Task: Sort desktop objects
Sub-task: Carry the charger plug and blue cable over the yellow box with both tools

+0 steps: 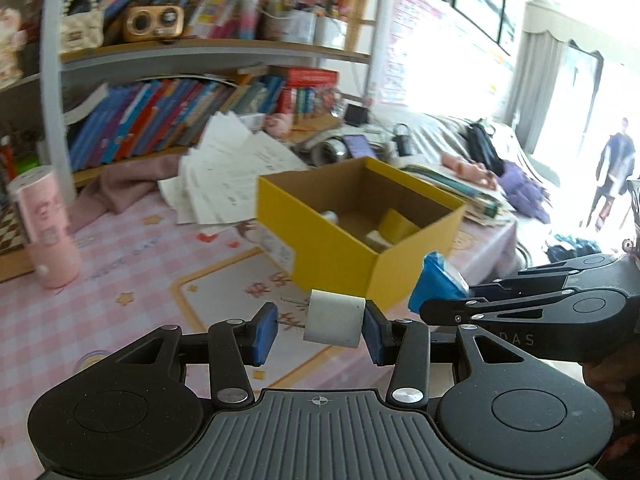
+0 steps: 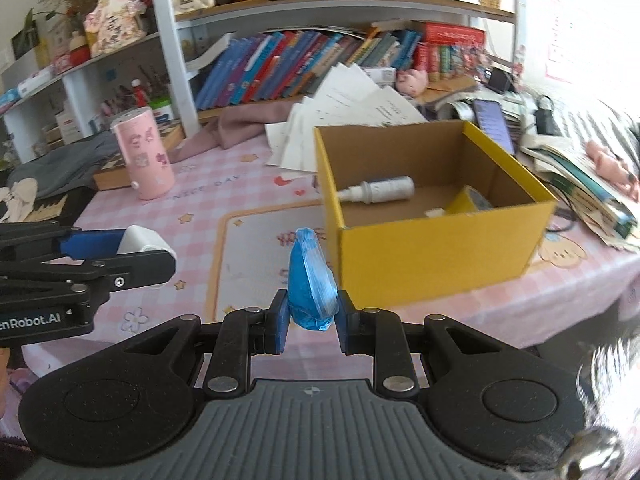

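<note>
On pink checked tablecloth (image 2: pixel 208 196): open yellow cardboard box (image 2: pixel 436 256), holding white spray bottle (image 2: pixel 380 190) flat on its floor and small yellow packet (image 2: pixel 466 200) against far-right wall. Beside box, nearer than it, left gripper (image 1: pixel 320 326), partly closed on white tape roll (image 1: pixel 335 322). Just right of that, right gripper (image 2: pixel 311 320), pinched tight on blue crumpled plastic bundle (image 2: pixel 310 280), raised above cloth.
</note>
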Action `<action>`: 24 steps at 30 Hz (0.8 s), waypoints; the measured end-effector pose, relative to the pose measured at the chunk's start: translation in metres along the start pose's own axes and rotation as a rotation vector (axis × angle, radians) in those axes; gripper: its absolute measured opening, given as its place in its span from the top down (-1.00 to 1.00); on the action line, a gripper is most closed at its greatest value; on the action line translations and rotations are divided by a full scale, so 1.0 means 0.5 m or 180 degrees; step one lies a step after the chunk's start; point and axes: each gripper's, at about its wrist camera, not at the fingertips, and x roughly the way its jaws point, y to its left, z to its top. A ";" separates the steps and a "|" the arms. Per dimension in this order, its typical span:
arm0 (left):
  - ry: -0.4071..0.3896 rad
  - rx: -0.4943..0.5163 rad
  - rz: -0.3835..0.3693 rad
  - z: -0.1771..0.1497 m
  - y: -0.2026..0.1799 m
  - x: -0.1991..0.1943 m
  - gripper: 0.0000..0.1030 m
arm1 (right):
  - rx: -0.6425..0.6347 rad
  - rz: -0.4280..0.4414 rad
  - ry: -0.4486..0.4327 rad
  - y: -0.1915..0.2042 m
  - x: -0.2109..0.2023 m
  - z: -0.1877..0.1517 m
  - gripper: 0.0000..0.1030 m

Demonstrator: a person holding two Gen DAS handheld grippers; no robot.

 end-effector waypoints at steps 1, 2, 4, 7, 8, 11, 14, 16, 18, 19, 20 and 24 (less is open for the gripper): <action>0.0002 0.0023 -0.0031 0.002 -0.005 0.003 0.15 | 0.0029 -0.0022 0.0006 -0.005 -0.003 -0.003 0.57; 0.0004 0.0047 -0.0062 0.004 -0.011 0.006 0.15 | 0.0062 -0.0047 0.0013 -0.011 -0.007 -0.006 0.57; 0.0006 0.0088 -0.0110 0.007 -0.021 0.012 0.15 | 0.0112 -0.0090 0.0021 -0.022 -0.012 -0.010 0.57; 0.0010 0.0153 -0.0177 0.012 -0.036 0.020 0.15 | 0.0170 -0.0144 0.0023 -0.038 -0.019 -0.015 0.57; 0.0008 0.0174 -0.0198 0.014 -0.042 0.024 0.15 | 0.0184 -0.0162 0.0024 -0.043 -0.021 -0.016 0.57; -0.0003 0.0232 -0.0241 0.020 -0.057 0.034 0.15 | 0.0223 -0.0204 0.0019 -0.059 -0.024 -0.016 0.57; -0.0010 0.0292 -0.0255 0.028 -0.068 0.043 0.15 | 0.0268 -0.0231 0.0005 -0.074 -0.023 -0.011 0.57; -0.0009 0.0312 -0.0253 0.033 -0.073 0.050 0.15 | 0.0275 -0.0229 0.0003 -0.082 -0.019 -0.007 0.57; 0.0009 0.0311 -0.0244 0.036 -0.076 0.058 0.15 | 0.0263 -0.0215 0.0010 -0.088 -0.014 -0.005 0.57; 0.0018 0.0310 -0.0240 0.037 -0.078 0.062 0.15 | 0.0260 -0.0206 0.0018 -0.091 -0.011 -0.003 0.57; 0.0026 0.0310 -0.0234 0.039 -0.079 0.066 0.15 | 0.0263 -0.0197 0.0025 -0.095 -0.007 -0.002 0.57; 0.0003 0.0344 -0.0199 0.053 -0.084 0.079 0.15 | 0.0289 -0.0209 -0.0013 -0.113 0.002 0.008 0.57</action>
